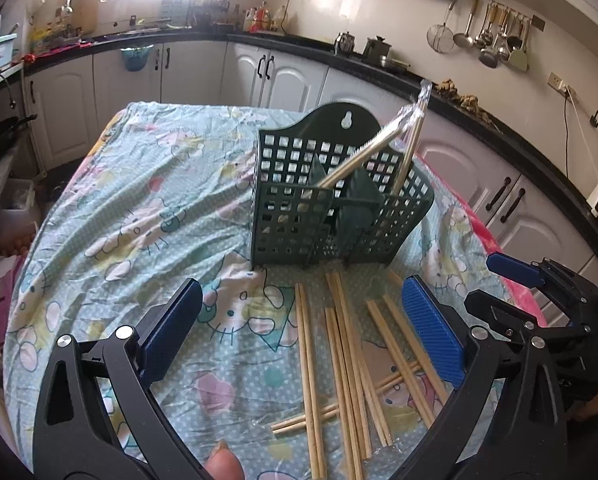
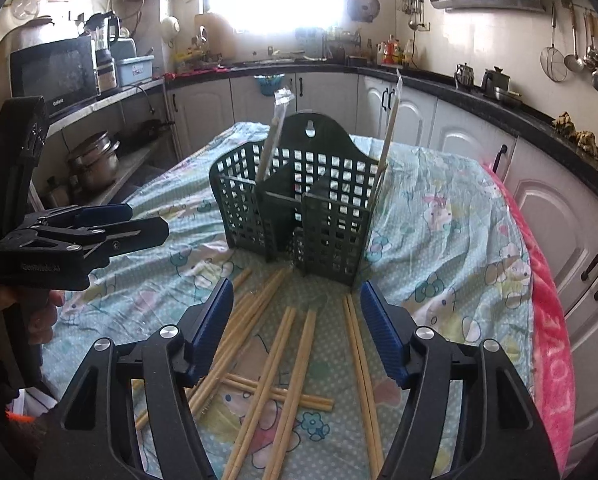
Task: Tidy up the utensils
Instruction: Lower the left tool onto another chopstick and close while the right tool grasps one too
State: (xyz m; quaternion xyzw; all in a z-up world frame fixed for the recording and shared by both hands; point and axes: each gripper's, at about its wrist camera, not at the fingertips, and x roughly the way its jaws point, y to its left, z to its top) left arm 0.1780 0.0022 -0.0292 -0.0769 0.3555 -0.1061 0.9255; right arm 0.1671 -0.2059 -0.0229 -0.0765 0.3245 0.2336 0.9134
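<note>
Left wrist view
- Left gripper (image 1: 301,320): jaws wide apart, nothing between the blue pads; they hang over the loose chopsticks.
- Right gripper (image 1: 515,270): at 3 o'clock, seen from the side; whether its jaws are apart cannot be told here.
- Green basket (image 1: 299,216): one, upright at 12 o'clock of the left gripper, its inside split by dividers.
- Wrapped chopsticks (image 1: 373,148): two clear-sleeved pairs lean inside the basket, tips toward 1 o'clock.
- Loose chopsticks (image 1: 341,344): about ten or more bare sticks on the cloth at 6 o'clock of the basket, several crossing; exact count unclear.
- Tablecloth (image 1: 139,208): one, pale blue with cartoon print, wrinkled.
- Fingertip (image 1: 223,462): at the bottom edge, 6 o'clock.
- Around: hanging ladles (image 1: 487,40) on the wall at 2 o'clock.

Right wrist view
- Right gripper (image 2: 297,328): jaws apart, pressing on nothing; loose chopsticks (image 2: 283,364) lie on the cloth below the gap.
- Left gripper (image 2: 139,220): at 9 o'clock, side-on, partly hiding the shelf behind it.
- Green basket (image 2: 299,216): at 12 o'clock, with one wrapped pair (image 2: 273,140) in its left part and one (image 2: 391,128) at its right wall.
- Around: pink towel (image 2: 547,340) at 3 o'clock on the table edge; microwave (image 2: 55,70) at 10 o'clock.
</note>
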